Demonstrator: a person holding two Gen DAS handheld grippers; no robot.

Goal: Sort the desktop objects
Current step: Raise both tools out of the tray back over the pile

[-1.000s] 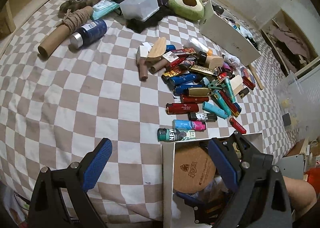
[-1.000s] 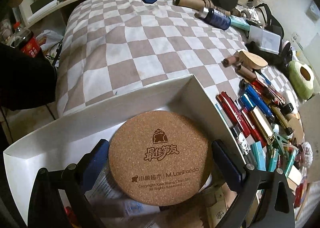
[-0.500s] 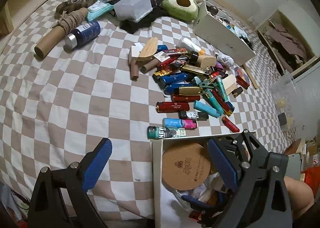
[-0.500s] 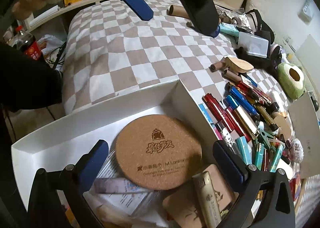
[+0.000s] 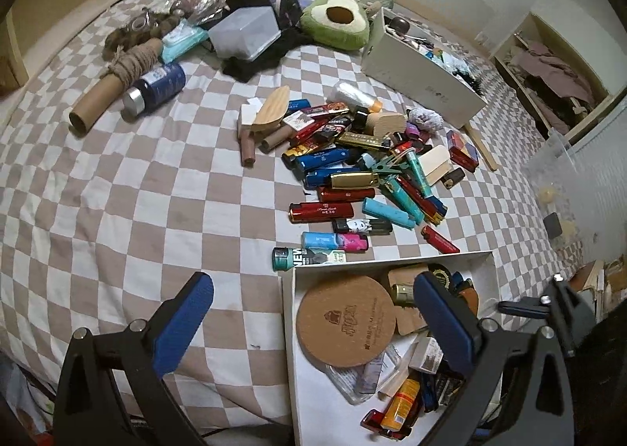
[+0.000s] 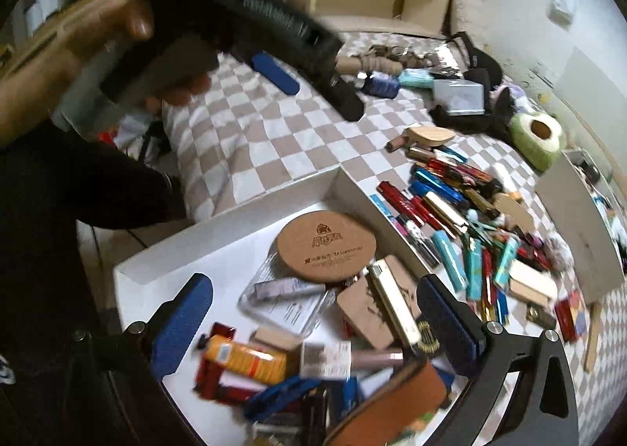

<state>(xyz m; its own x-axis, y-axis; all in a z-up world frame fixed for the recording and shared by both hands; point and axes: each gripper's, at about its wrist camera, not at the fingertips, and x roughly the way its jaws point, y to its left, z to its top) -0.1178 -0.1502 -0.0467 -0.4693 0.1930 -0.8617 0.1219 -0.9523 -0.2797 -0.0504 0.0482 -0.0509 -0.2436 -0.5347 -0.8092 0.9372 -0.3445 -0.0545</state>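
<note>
Both tools — left tool (image 5: pixel 313 322) and right tool (image 6: pixel 315 318) — are hanging released and empty; lighters (image 5: pixel 348 187) are lying piled on the bed (image 5: pixel 117 191) beside the box (image 5: pixel 288 328); crowding is risking a double pick.

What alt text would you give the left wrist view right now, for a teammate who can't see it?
The open left tongs, holding nothing, hover over a checkered bedspread beside a white box holding a round cork coaster and small items. Beyond the box lies a pile of lighters, with an avocado plush farther back.
</note>
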